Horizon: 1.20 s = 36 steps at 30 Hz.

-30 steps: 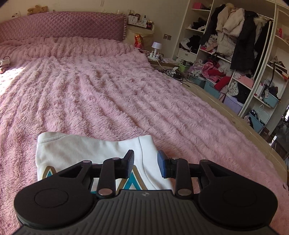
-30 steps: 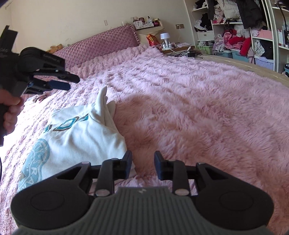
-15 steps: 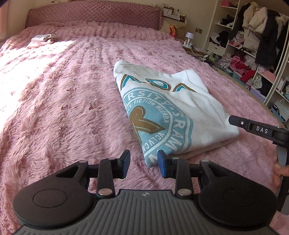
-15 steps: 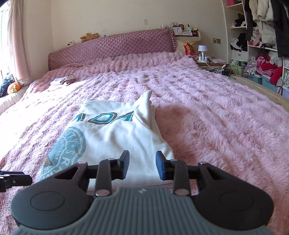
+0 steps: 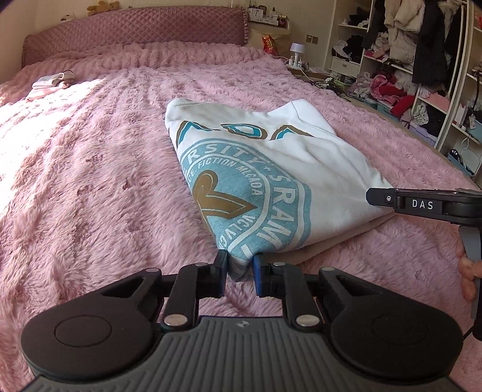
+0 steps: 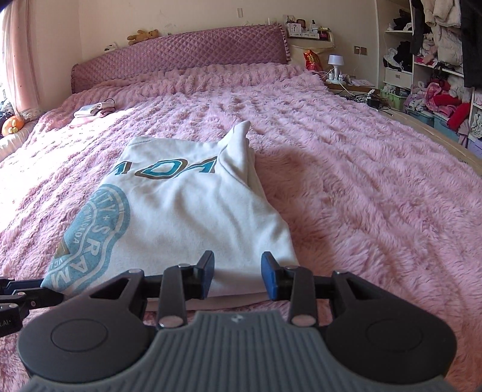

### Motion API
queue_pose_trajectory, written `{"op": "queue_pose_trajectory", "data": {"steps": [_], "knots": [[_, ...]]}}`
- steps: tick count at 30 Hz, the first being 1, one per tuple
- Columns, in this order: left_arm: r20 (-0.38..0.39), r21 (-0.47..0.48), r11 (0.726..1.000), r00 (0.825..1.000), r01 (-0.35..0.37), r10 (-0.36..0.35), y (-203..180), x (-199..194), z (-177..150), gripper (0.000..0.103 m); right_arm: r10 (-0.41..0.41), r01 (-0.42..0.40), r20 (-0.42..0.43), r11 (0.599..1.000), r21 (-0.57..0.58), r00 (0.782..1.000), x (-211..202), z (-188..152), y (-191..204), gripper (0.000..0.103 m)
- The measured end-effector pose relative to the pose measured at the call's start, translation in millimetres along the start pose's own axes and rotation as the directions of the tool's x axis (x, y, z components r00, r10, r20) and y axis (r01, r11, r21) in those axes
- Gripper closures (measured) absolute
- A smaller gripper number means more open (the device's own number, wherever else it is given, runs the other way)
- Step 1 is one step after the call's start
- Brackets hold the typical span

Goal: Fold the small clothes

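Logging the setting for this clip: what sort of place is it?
A bedroom in a home, most likely: a bed with a quilted headboard, open wardrobe shelves full of clothes, and a bedside lamp.

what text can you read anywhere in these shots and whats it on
"DAS": white letters on the right gripper, left wrist view.
"RSITY + SRAM", cut off by a fold: blue round print on the white sweatshirt.
"FICTION MICAOA": inner ring of that print.
"ADA", partly folded under: large letters above the print.
"?": small card on the headboard shelf.
Snack bag print: too blurred.
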<state>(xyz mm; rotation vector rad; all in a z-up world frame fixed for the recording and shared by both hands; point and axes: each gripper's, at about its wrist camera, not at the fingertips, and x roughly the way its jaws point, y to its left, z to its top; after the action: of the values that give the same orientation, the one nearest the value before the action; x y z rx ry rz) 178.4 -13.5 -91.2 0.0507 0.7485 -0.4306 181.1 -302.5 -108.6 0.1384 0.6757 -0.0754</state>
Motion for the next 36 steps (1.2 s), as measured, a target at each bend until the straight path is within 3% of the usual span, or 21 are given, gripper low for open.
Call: {"op": "queue_pose_trajectory", "data": {"steps": [3, 6, 10, 13, 16, 18, 22, 29, 32, 36], "knots": [[0.035, -0.037, 0.999, 0.999, -0.028, 0.029, 2.2, -6.6, 1.8, 0.095, -0.019, 0.019, -0.017, 1.0, -0.004, 1.0, 2.5, 0.0, 0.6, 0.071], [0.041, 0.0, 0.996, 0.996, -0.084, 0.084, -5.4, -9.7, 1.8, 0.096, -0.01, 0.01, -0.019, 1.0, 0.007, 1.0, 1.6, -0.5, 0.7, 0.071], [-0.051, 0.034, 0.989, 0.988, -0.141, 0.143, -10.7, 7.5, -6.3, 0.096, -0.011, 0.01, -0.029, 1.0, -0.012, 1.0, 3.7, -3.8, 4.2, 0.069], [-0.071, -0.001, 0.992, 0.99, -0.126, 0.125, -5.6, 10.8, -10.1, 0.096, -0.01, 0.009, -0.039, 1.0, -0.022, 0.999, 6.3, -6.0, 5.0, 0.068], [-0.074, -0.021, 0.992, 0.99, -0.121, 0.119, -3.0, 2.5, -6.9, 0.089, -0.007, 0.006, -0.041, 0.999, -0.037, 0.999, 7.3, -7.0, 4.9, 0.067], [-0.063, -0.042, 0.99, 0.989, -0.134, 0.132, -0.9, -8.1, -5.7, 0.078, -0.003, 0.001, -0.042, 0.999, -0.035, 0.999, 7.0, -5.7, 4.3, 0.066], [0.02, -0.09, 0.986, 0.989, -0.142, 0.144, 4.0, -34.0, 4.9, 0.078, 0.04, -0.041, 0.038, 0.999, 0.011, 0.998, -2.4, 9.9, -5.1, 0.06], [0.122, -0.153, 0.988, 0.992, -0.001, 0.02, 7.5, -25.6, 37.8, 0.078, 0.108, -0.118, 0.132, 0.99, 0.072, 0.985, 39.9, 86.1, -26.6, 0.053], [0.118, -0.172, 0.984, 0.993, 0.046, -0.025, 2.7, -10.0, 37.1, 0.078, 0.173, -0.187, 0.114, 0.974, 0.128, 0.978, 80.2, 125.9, -33.4, 0.052], [0.088, -0.2, 0.977, 0.995, 0.072, -0.055, -2.8, 6.2, 30.6, 0.078, 0.152, -0.157, 0.042, 0.976, 0.153, 0.987, 132.7, 152.4, -34.3, 0.053]]}}
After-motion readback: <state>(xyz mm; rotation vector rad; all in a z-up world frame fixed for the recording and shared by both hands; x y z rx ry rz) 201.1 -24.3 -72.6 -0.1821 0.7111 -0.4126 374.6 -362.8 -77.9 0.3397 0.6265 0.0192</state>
